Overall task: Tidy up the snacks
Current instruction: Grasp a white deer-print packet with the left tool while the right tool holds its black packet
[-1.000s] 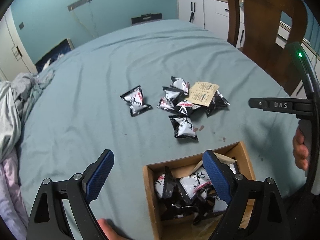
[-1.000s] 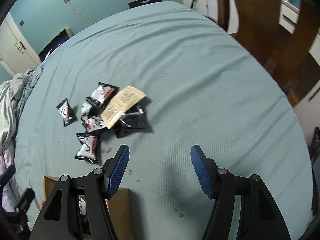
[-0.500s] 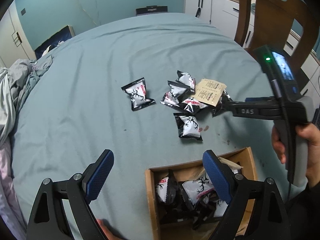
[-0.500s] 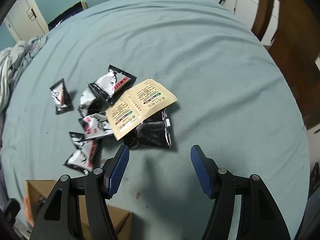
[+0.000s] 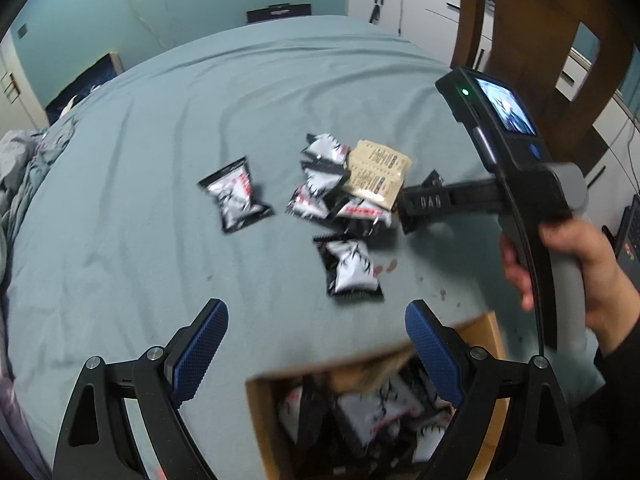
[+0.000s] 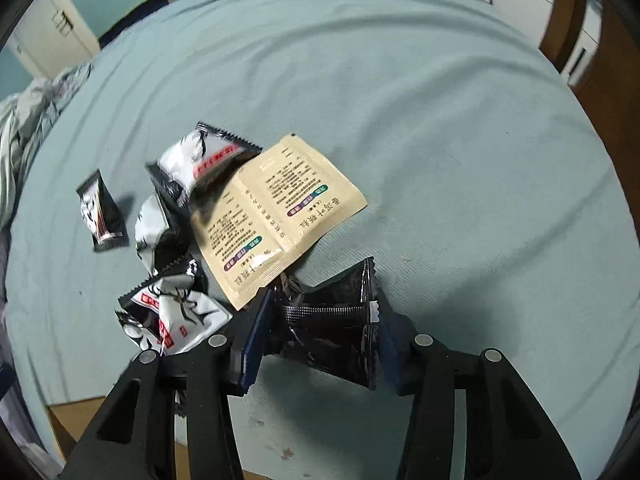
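Note:
Several black-and-white snack packets (image 5: 320,196) lie in a pile on the teal sheet, with a beige sachet (image 5: 378,176) on top; the sachet also shows in the right wrist view (image 6: 276,216). My right gripper (image 6: 320,332) has closed on a black packet (image 6: 328,328) at the pile's near edge, a pad on each side; it shows from the left wrist view (image 5: 400,208). One packet (image 5: 236,196) lies apart to the left, another (image 5: 350,270) nearer the box. My left gripper (image 5: 316,352) is open and empty above the cardboard box (image 5: 260,396), which holds several packets.
A wooden chair (image 5: 532,40) stands at the bed's far right. White cabinets (image 5: 404,4) line the back wall. Crumpled grey bedding (image 5: 20,168) lies at the left edge. Small dark stains (image 5: 390,266) mark the sheet near the box.
My right gripper moved forward and down into the pile and closed its fingers around the black packet. My left gripper drew back slightly and stayed open.

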{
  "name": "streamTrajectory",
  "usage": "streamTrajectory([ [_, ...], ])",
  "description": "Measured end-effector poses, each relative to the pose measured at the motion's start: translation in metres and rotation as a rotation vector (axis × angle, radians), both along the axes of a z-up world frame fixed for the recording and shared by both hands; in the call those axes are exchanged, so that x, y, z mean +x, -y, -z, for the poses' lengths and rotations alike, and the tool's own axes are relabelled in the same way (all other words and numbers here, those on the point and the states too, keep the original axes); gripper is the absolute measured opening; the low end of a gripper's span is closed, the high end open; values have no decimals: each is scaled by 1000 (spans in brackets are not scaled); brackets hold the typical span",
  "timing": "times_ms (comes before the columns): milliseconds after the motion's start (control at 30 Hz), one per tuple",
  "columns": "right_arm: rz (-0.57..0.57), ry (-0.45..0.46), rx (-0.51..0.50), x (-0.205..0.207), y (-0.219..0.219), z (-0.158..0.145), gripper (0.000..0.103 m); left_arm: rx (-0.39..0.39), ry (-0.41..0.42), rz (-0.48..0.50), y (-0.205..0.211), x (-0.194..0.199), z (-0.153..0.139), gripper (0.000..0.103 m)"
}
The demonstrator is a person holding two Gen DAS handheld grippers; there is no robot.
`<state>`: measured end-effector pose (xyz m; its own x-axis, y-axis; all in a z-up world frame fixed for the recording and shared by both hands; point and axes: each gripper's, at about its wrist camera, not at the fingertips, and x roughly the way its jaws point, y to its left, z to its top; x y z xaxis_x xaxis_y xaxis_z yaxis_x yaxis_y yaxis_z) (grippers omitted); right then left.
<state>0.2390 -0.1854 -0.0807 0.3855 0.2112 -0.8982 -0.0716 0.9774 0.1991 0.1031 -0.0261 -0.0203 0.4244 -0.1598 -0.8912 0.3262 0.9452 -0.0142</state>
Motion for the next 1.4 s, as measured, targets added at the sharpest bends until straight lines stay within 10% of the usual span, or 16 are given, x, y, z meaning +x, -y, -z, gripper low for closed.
streamTrajectory([
  [67,0,16,-12,-6,-2,-1,29,-8,-18,25,8,12,2,92],
  [500,195,120,14,-92,40,-60,28,93,-254,39,58,89,68,92],
  [567,242,134,49,-113,54,-66,28,84,-301,31,56,91,79,84],
  [633,287,142,101,-140,67,-71,28,50,-376,45,55,90,93,46],
  [1033,361,152,281,-230,80,-80,28,46,-138,53,43,43,27,38],
  [1400,286,167,139,-216,57,-76,28,37,91,229,7,-73,-33,39],
])
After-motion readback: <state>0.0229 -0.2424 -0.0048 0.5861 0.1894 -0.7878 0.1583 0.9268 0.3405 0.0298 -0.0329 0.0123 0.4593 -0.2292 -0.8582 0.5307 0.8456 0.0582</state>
